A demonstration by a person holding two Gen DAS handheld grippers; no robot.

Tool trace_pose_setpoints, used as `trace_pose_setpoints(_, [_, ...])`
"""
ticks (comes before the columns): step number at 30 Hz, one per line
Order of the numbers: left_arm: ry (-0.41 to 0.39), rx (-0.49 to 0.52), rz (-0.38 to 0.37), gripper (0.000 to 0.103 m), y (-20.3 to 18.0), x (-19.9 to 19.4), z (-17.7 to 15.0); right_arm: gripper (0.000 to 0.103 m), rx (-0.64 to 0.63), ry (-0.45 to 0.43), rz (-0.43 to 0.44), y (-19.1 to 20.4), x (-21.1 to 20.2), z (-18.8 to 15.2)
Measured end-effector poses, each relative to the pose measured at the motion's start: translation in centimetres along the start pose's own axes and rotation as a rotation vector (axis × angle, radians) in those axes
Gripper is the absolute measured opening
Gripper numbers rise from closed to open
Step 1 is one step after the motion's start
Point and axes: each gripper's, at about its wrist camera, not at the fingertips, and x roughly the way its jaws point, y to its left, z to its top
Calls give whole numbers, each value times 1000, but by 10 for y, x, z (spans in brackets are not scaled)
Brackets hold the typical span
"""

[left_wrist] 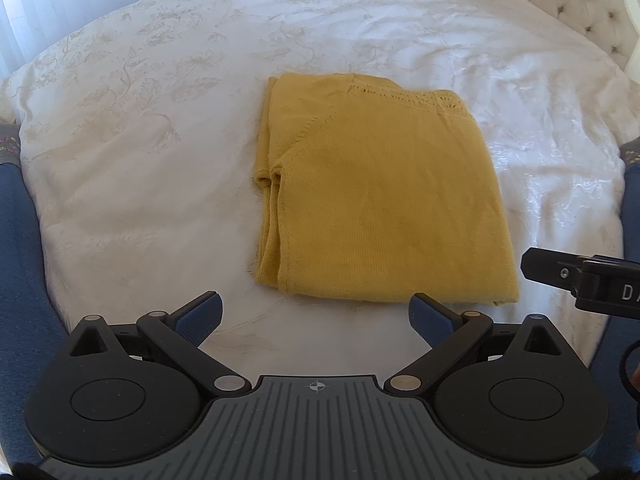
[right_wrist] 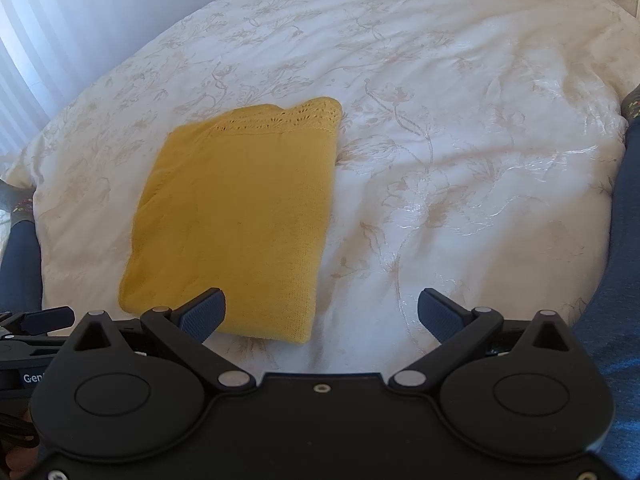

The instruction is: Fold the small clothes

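Bedroom, white floral duvet [left_wrist: 140,200] as the work surface, tufted headboard [left_wrist: 580,4] far right.

Left wrist view: left gripper [left_wrist: 316,312] has jaws spread wide, nothing between them, hovering over bare duvet. Yellow knit top [left_wrist: 380,200] lies just ahead of the jaws, slightly right of centre, already folded into a neat rectangle. Lace-edge band at the far side, stacked layer edges along its left side. Tip of the other tool [left_wrist: 560,276] pokes in right of the jaws, near the top's near right corner.

Right wrist view: right gripper [right_wrist: 322,312] also wide, empty. Top [right_wrist: 236,216] sits ahead and left; its near edge is partly hidden behind the left finger [right_wrist: 204,314], contact can't be confirmed. Right finger is over bare duvet.

Handling, my read: light, soft, floppy knit, not slippery, stretches and snags easily. Layers will slide apart if lifted by one corner. Best grab is the near edge at both corners, pinching all layers together.

Containers: none in view. Fold looks mostly or fully done.
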Motion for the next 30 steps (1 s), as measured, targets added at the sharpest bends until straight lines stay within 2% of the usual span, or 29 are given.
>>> trace_pose_setpoints(30, [-9, 1, -9, 101, 1, 1, 7, 102, 5, 17, 0, 2, 5, 6])
